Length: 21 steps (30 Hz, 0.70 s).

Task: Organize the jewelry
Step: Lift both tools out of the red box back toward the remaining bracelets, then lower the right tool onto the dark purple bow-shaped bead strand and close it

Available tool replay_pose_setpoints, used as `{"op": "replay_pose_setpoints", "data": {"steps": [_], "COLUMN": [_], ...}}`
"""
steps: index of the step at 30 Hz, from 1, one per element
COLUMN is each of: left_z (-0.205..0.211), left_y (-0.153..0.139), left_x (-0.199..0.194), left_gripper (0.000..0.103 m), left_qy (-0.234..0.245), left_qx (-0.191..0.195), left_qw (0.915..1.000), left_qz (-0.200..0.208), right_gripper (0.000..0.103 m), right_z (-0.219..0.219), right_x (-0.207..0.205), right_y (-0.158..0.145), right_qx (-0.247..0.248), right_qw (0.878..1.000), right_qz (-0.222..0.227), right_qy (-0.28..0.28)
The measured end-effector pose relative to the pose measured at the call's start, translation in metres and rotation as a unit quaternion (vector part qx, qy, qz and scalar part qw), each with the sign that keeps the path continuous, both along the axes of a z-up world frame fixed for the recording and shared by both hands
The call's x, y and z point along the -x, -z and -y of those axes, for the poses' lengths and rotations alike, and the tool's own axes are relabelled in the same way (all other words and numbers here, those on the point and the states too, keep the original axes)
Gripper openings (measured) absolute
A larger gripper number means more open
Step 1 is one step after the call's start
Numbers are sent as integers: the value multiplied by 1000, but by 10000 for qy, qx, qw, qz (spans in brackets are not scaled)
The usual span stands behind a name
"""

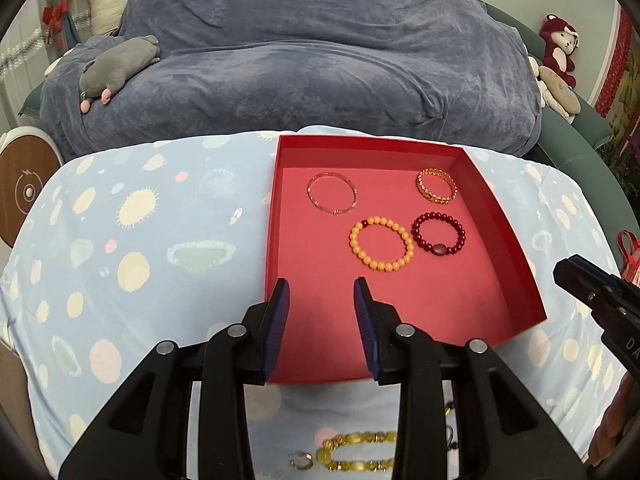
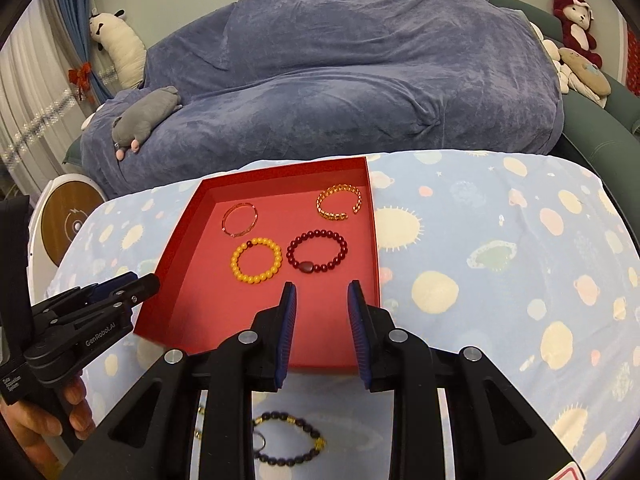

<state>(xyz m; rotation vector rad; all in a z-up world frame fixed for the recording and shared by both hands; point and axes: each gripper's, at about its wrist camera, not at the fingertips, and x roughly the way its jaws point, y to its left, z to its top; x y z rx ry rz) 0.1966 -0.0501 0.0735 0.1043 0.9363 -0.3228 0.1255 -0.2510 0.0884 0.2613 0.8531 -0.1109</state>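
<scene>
Left tool (image 1: 322, 292), right tool (image 2: 322, 294) both apart, empty, level over red tray (image 1: 516, 240).

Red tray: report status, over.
Left gripper and right gripper open, empty. Shallow red tray holds four bracelets. Dark beaded bracelet and yellow-green stone bracelet outside. Nothing blocking.

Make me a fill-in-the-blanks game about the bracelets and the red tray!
1. The red tray holds ____ bracelets.
2. The yellow bead bracelet lies right beside the dark ____ bead bracelet.
3. The yellow-green bracelet lies on the blue cloth, ____ the tray.
4. The left gripper and the right gripper are both open and hold ____.

Missing words: four; red; outside; nothing
</scene>
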Motion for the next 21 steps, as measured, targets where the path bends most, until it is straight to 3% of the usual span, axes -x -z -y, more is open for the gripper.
{"op": "replay_pose_setpoints", "data": {"steps": [12,21], "left_z": [-40,-59], "left_y": [18,44], "left_x": [100,149], "left_gripper": [32,36], "left_qy": [-178,-358], "left_qx": [-95,-158], "left_qw": [9995,9986], "left_qz": [-244,-342], "right_gripper": [26,26], "right_z": [-28,-49], "right_x": [114,161], "right_y": [25,67], "right_qx": [-138,-336], "right_qw": [9989,9957], "right_qz": [-458,-852], "right_qy": [-16,-166]}}
